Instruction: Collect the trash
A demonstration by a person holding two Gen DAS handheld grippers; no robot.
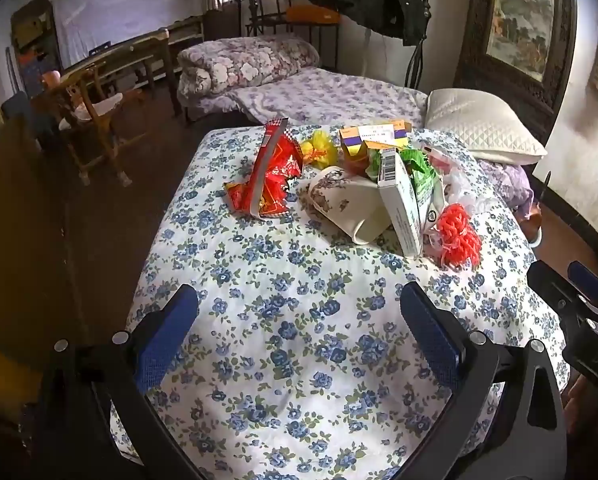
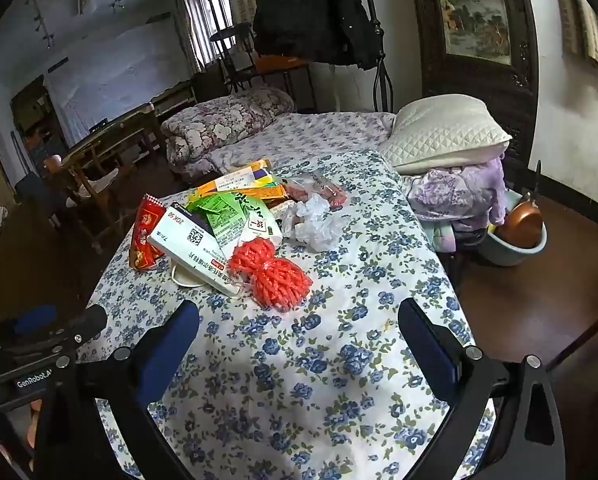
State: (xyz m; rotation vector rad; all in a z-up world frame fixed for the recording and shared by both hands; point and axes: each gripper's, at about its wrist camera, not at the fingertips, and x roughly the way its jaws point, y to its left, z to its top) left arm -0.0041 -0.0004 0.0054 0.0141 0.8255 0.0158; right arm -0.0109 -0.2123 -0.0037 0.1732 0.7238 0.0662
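Observation:
A heap of trash lies on the blue-flowered quilt (image 1: 299,300). It holds a red snack wrapper (image 1: 273,176), a yellow net (image 1: 319,148), a tipped paper cup (image 1: 351,204), a white medicine box (image 1: 399,204), green packaging (image 2: 227,216), orange-and-yellow boxes (image 1: 375,132), crumpled clear plastic (image 2: 315,220) and an orange-red net (image 2: 271,272). My left gripper (image 1: 299,308) stands open over bare quilt, short of the heap. My right gripper (image 2: 299,320) is open too, just short of the orange-red net. Nothing is between either pair of fingers.
A white pillow (image 2: 443,132) and a purple garment (image 2: 463,196) lie at the bed's right. A basin with a brown pan (image 2: 515,236) sits on the floor right of the bed. A folded floral duvet (image 1: 243,64) lies beyond; wooden chairs (image 1: 95,108) stand left.

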